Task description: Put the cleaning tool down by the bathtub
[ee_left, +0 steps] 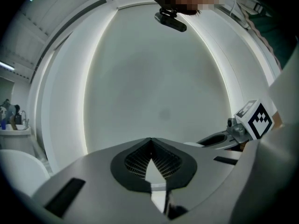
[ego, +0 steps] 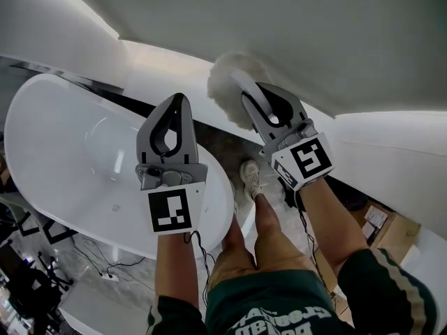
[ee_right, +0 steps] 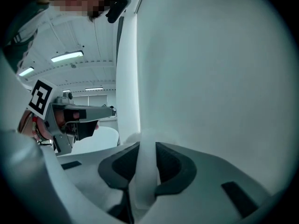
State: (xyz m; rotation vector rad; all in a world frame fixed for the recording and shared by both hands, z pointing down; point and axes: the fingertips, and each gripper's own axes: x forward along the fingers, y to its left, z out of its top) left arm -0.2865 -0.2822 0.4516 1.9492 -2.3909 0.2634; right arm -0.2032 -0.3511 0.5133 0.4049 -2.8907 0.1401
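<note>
The cleaning tool is a fluffy white duster (ego: pixel 229 82) with a white handle (ee_right: pixel 145 171). My right gripper (ego: pixel 253 98) is shut on that handle, and the fluffy head sticks out past its jaws, over the floor beside the tub. In the right gripper view the handle runs up between the dark pads (ee_right: pixel 170 164) of the right gripper (ee_right: pixel 147 157). The white oval bathtub (ego: pixel 63 152) fills the left of the head view. Over its right rim my left gripper (ego: pixel 177 103) hangs shut, its tips together and nothing between them (ee_left: pixel 150 141).
The person's bare legs and a white shoe (ego: pixel 250 176) stand on the dark speckled floor just right of the tub. A cardboard box (ego: pixel 380 225) sits at the right, and cables (ego: pixel 105 271) lie on the floor at lower left. White panels rise behind.
</note>
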